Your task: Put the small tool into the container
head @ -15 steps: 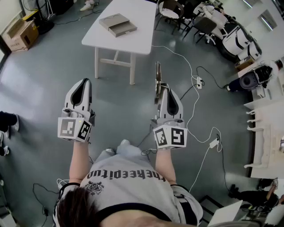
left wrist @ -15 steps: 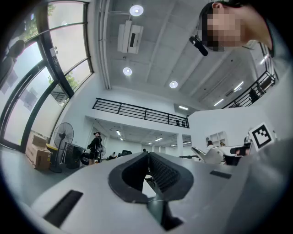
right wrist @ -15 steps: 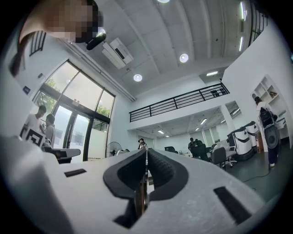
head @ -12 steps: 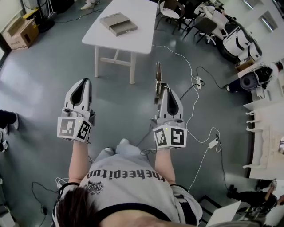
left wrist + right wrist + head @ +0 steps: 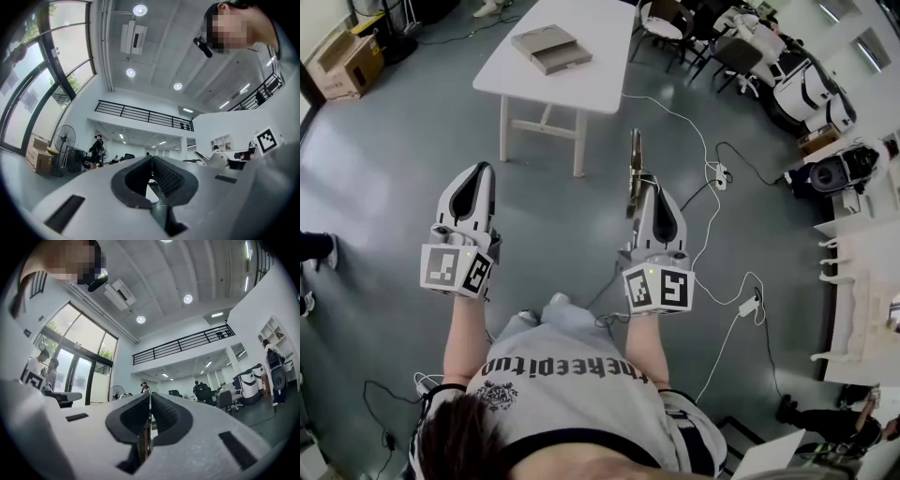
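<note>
Your right gripper (image 5: 646,184) clamps the small tool (image 5: 634,159). Your left gripper (image 5: 479,171) has its jaws together. The container (image 5: 549,51) lies at top centre.

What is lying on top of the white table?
One flat grey container lies on the white table. The table's far end is outside the picture, and the container's inside is too small to tell.
</note>
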A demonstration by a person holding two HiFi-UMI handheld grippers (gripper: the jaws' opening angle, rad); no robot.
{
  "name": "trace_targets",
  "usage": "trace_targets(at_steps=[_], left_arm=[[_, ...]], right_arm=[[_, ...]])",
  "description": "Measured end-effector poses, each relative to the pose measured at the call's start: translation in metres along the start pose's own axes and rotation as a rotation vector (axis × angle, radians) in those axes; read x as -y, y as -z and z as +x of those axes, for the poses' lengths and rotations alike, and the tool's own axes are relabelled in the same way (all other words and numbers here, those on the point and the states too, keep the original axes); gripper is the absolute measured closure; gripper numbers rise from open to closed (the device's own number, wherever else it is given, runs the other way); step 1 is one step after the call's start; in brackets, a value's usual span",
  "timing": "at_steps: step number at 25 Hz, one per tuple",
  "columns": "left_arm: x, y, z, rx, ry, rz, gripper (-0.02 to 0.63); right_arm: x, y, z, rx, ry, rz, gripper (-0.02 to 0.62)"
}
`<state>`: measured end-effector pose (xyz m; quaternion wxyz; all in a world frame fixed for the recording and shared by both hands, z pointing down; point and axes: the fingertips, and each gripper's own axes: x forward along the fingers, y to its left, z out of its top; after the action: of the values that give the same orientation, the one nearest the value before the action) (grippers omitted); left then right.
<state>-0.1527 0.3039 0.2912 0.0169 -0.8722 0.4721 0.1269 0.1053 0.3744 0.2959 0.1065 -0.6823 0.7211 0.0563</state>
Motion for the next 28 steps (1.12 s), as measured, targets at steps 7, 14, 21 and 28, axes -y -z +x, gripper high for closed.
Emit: trace_targets(at_steps=[7, 14, 21, 28], left_arm=[[0.014, 0.000, 0.027, 0.005, -0.010, 0.014, 0.592], [0.039, 0.010, 0.044, 0.012, -0.010, 0.023, 0.592], [0.046, 0.020, 0.068, 0.010, -0.003, 0.013, 0.592], [0.024, 0.033, 0.111, 0.004, 0.000, 0.001, 0.592]], right_arm=[[0.029, -0.002, 0.018, 0.007, -0.012, 0.028, 0.588], [0.052, 0.005, 0.028, 0.010, -0.052, 0.052, 0.589], [0.064, 0.017, 0.044, -0.002, -0.066, 0.075, 0.589], [0.074, 0.029, 0.082, -0.009, -0.053, 0.070, 0.589]])
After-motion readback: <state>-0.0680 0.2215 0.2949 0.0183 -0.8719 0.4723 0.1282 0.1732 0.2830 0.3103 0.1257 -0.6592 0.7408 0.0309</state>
